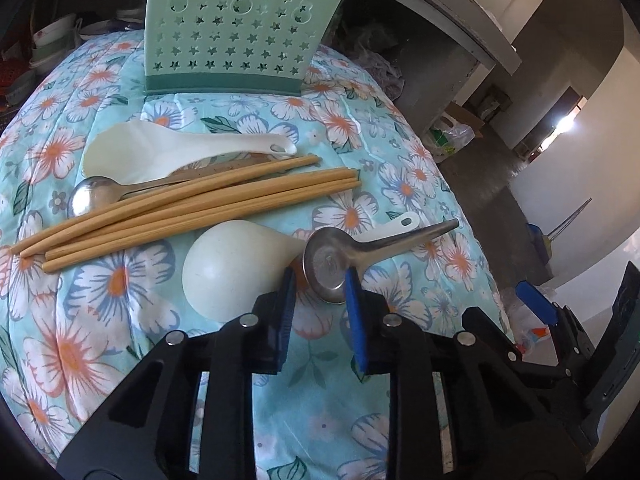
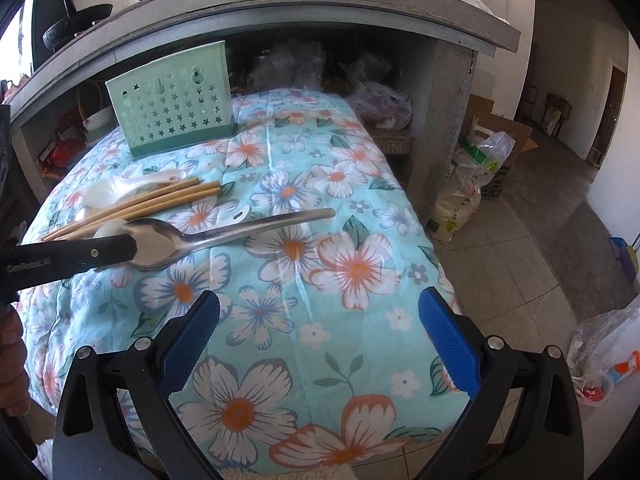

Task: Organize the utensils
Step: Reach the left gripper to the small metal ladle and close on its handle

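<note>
the left gripper [image 1: 318, 284] has its jaws narrowed around the bowl of the steel ladle [image 1: 360, 254] at lower centre of the left wrist view — rigid, slick metal, so pads may slip. the right gripper [image 2: 320, 340] hangs wide and empty; the handle's neck looks a surer hold.

Near foreground: right tool [image 2: 320, 340], blue pads spread wide, nothing between them, hovering over the floral cloth [image 2: 320, 280] covering the worktop. At left, left tool [image 2: 134, 245] reaching in, its black finger against the bowl of a metal spoon [image 2: 224, 234], handle stretching right. Just beyond, wooden chopsticks [image 2: 152, 202] bundled beside a white rice paddle [image 2: 120, 192]. Far left, upright green perforated utensil holder [image 2: 172, 116]. Right, on the floor, plastic bags [image 2: 472, 184].
</note>
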`<action>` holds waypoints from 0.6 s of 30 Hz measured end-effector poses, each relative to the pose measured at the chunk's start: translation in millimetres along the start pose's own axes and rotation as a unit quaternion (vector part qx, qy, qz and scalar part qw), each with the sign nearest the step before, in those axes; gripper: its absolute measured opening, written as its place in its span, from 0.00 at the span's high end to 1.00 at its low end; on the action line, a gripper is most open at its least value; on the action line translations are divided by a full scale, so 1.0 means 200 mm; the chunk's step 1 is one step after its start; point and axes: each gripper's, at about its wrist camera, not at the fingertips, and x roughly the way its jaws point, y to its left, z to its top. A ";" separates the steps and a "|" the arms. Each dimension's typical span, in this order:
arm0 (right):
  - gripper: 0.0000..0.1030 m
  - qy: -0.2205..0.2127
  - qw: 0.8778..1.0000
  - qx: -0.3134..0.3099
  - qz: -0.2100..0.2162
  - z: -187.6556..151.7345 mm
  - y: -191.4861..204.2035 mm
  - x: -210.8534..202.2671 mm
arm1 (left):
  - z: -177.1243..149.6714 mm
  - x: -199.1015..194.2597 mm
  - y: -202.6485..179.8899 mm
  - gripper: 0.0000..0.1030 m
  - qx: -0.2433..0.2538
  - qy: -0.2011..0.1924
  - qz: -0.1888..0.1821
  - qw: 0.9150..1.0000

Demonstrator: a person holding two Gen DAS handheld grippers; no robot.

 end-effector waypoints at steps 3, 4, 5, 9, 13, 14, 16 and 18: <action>0.06 0.001 1.000 0.003 0.001 0.00 -0.01 0.00 | 0.00 0.03 0.01 0.86 -0.014 0.006 0.002 1.000; 0.06 0.000 1.000 0.003 0.001 0.00 -0.01 0.00 | 0.01 0.04 0.02 0.89 -0.021 0.005 0.000 1.000; 0.06 0.000 1.000 0.003 0.001 0.00 -0.01 0.00 | 0.01 0.04 0.03 0.90 -0.026 0.004 -0.001 1.000; 0.06 0.000 1.000 0.002 0.000 0.00 0.00 0.00 | 0.01 0.01 0.05 0.95 -0.042 -0.008 -0.005 0.999; 0.06 -0.012 1.000 0.003 0.004 -0.01 0.01 -0.03 | 0.02 -0.07 0.05 0.99 -0.049 -0.024 -0.011 0.998; 0.06 -0.014 1.000 0.002 0.006 -0.02 0.01 -0.04 | 0.02 -0.10 0.05 0.99 -0.051 -0.029 -0.012 0.998; 0.06 -0.015 1.000 -0.003 0.009 -0.03 0.03 -0.05 | 0.03 -0.17 0.05 1.00 -0.055 -0.041 -0.012 0.998; 0.06 -0.018 1.000 -0.009 0.013 -0.03 0.05 -0.06 | 0.03 -0.22 0.07 0.99 -0.062 -0.051 -0.017 0.997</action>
